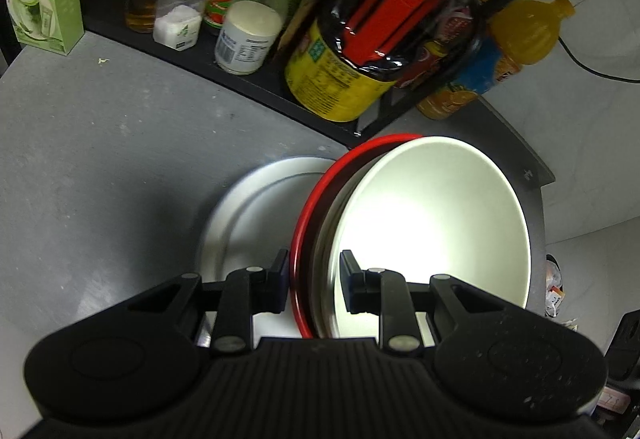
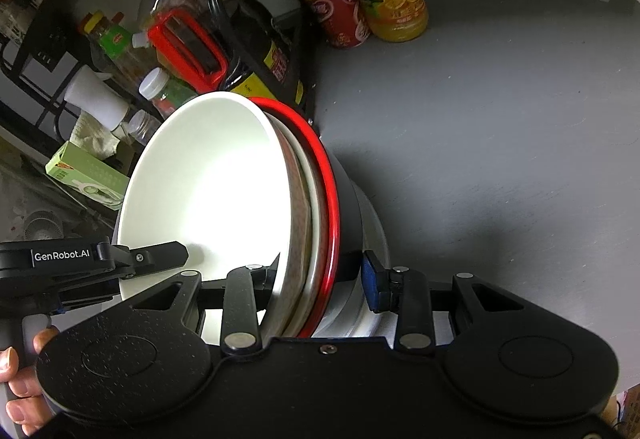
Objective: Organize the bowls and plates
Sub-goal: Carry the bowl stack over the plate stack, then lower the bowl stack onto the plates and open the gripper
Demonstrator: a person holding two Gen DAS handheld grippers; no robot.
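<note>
White bowl [image 1: 432, 223] nested inside red-rimmed bowl [image 1: 304, 223], tilted over white plate [image 1: 240, 207]; left gripper [image 1: 314, 279] clamping both rims, right gripper [image 2: 320, 275] spread around them.

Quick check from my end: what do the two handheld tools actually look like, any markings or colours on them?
Both tools are matte black plastic with ribbed bodies, round side lobes and silver pivot pins. The right tool has blue pads on its fingers. Seen from the right wrist, the left tool carries a white "GenRobot.AI" label. From its own camera, the left tool shows dark pads. No cables or sleeves are visible.
</note>
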